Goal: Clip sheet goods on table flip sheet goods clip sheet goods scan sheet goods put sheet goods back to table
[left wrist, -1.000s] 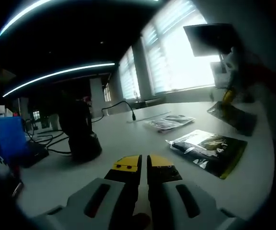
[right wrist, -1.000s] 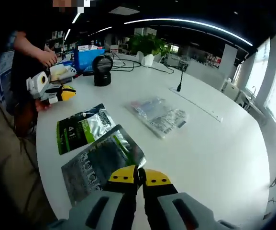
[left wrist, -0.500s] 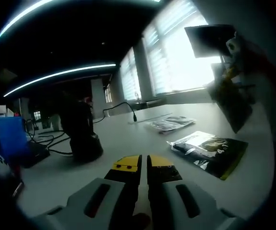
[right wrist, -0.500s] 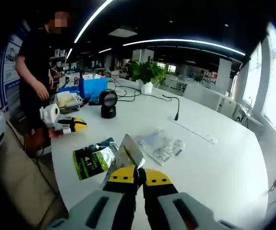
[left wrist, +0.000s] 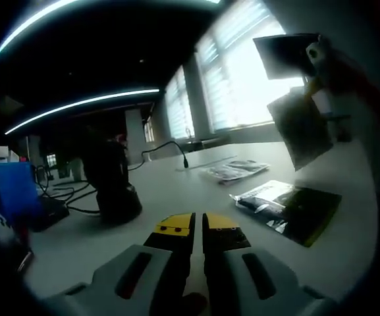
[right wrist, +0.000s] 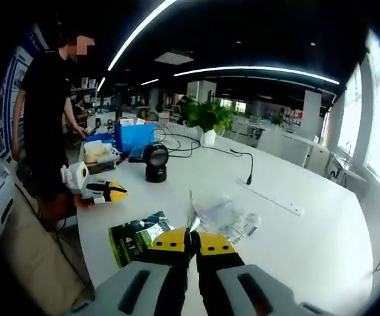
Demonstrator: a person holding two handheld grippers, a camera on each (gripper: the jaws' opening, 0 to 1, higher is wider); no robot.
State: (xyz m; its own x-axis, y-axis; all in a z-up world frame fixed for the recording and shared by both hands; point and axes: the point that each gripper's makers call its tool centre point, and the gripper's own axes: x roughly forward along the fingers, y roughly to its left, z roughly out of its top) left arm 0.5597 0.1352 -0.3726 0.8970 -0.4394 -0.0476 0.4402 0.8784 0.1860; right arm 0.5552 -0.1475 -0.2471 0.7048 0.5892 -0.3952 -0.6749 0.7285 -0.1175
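Yellow-tipped jaws of the right gripper [right wrist: 191,241] are pressed together on the lower edge of a silvery packet [right wrist: 191,212], which stands up edge-on between them in the right gripper view. The same packet [left wrist: 303,126] appears in the left gripper view as a dark sheet held up in the air in front of the bright window, clear of the table, with the right gripper at its top edge.

The left gripper [left wrist: 197,231] has its yellow tips closed against each other with nothing between them, and it hovers low over the white table [left wrist: 176,197]. In the right gripper view it [right wrist: 107,191] sits at the near left edge of the table, held by a person in dark clothes [right wrist: 41,118].

Just beyond the right gripper lies a green and black packet [right wrist: 139,238] flat on the table, and beside it to the right a clear plastic packet [right wrist: 228,220]. Further back stands a black scanner [right wrist: 155,162] with cables running behind it, a thin microphone [right wrist: 245,166] on a stalk, a blue box [right wrist: 135,135] and a potted plant [right wrist: 206,118].
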